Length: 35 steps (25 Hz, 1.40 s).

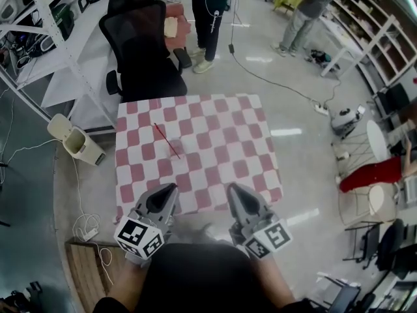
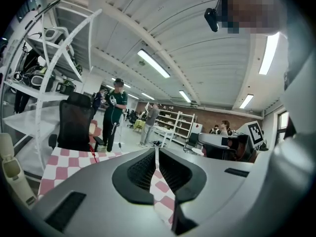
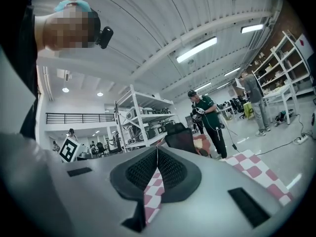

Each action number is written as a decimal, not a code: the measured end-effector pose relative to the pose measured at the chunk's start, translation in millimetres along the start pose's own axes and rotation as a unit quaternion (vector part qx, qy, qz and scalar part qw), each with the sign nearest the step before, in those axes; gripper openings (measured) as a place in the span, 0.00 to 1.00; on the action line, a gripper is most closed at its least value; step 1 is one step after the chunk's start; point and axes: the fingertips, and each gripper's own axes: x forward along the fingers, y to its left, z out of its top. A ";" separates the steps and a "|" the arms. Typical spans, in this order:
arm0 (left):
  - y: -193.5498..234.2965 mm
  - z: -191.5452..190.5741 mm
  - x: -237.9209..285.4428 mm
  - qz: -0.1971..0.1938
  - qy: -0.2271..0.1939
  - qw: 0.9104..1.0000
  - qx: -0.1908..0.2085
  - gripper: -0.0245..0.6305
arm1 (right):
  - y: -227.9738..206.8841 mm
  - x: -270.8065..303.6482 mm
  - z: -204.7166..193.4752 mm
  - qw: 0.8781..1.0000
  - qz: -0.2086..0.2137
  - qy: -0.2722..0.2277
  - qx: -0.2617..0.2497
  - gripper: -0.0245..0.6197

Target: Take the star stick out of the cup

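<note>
A thin red stick point(image 1: 165, 139) stands slanted on the red-and-white checked table point(image 1: 221, 142), left of the middle. Its lower end sits in a faint clear cup point(image 1: 176, 149), and its star end is too small to make out. The stick's top also shows as a small red mark point(image 2: 93, 153) in the left gripper view. My left gripper point(image 1: 171, 190) hovers at the table's near edge, shut with nothing in it. My right gripper point(image 1: 233, 189) hangs beside it, also shut and holding nothing. Both are well short of the cup.
A black office chair point(image 1: 140, 44) stands against the table's far edge. A beige bin point(image 1: 75, 139) sits on the floor at the left, with white shelving point(image 1: 39, 25) behind it. People stand at the back point(image 1: 212, 12). Cables point(image 1: 273, 80) cross the floor.
</note>
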 end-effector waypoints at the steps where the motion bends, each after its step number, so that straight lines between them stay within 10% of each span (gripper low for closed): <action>1: 8.8 0.5 -0.7 -0.001 0.002 1.000 -0.002 0.11 | 4.2 4.7 -0.4 1.000 -0.004 0.001 0.000 0.06; 22: 209.9 -49.0 82.3 0.062 0.076 0.992 -0.079 0.40 | 12.0 31.8 -29.5 0.983 -0.182 0.030 -0.008 0.06; 35: 245.7 -76.8 147.1 0.076 0.110 0.987 -0.094 0.41 | -6.5 14.3 -33.0 0.963 -0.269 0.022 0.004 0.06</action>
